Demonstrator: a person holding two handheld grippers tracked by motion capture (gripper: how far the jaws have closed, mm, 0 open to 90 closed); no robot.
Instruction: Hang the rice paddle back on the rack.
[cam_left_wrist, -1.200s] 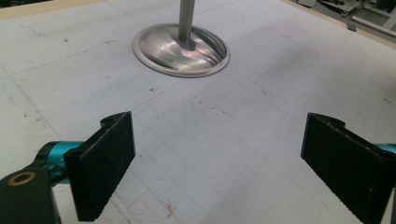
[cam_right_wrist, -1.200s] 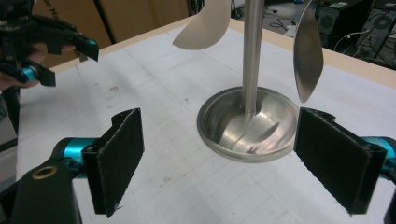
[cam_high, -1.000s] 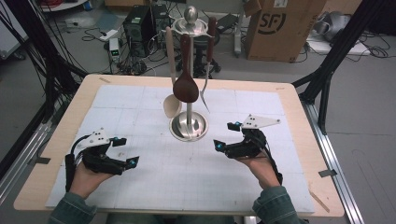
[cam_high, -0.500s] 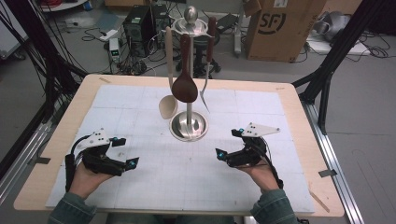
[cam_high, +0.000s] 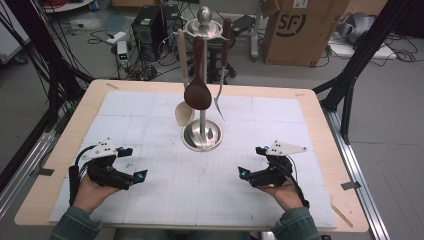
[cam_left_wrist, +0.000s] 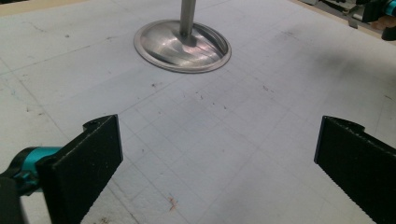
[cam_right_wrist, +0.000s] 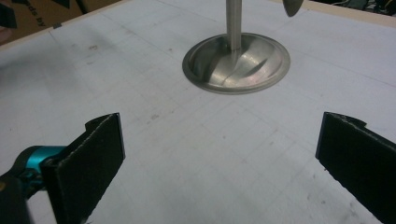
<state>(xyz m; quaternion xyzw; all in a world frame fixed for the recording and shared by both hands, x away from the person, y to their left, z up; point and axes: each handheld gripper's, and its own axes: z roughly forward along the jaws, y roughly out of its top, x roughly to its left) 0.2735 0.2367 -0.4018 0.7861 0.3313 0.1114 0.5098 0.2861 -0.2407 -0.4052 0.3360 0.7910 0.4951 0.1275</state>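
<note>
Both grippers spread and empty, utensil stand waiting ahead.
High view: left gripper (cam_high: 132, 162) and right gripper (cam_high: 252, 161), jaws just opened, flank the stand (cam_high: 202, 134). Gripper views: its base (cam_left_wrist: 182, 45) (cam_right_wrist: 236, 62) sits well beyond the fingertips. Approach step, I'd say; next, reach up for a hanging spoon (cam_high: 197, 92).

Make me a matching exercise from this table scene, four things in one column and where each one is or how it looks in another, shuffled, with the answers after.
Things:
1. dark wooden spoon
2. pale wooden spoon
3. fork
4. left gripper

Places or states:
A. hangs at the right of the stand's post
B. jaws open over the white mat, nothing between them
C. hangs at the front of the stand, bowl down
D. hangs at the left, lowest bowl, beside the round base

Pairs: 1-C, 2-D, 3-A, 4-B
</note>
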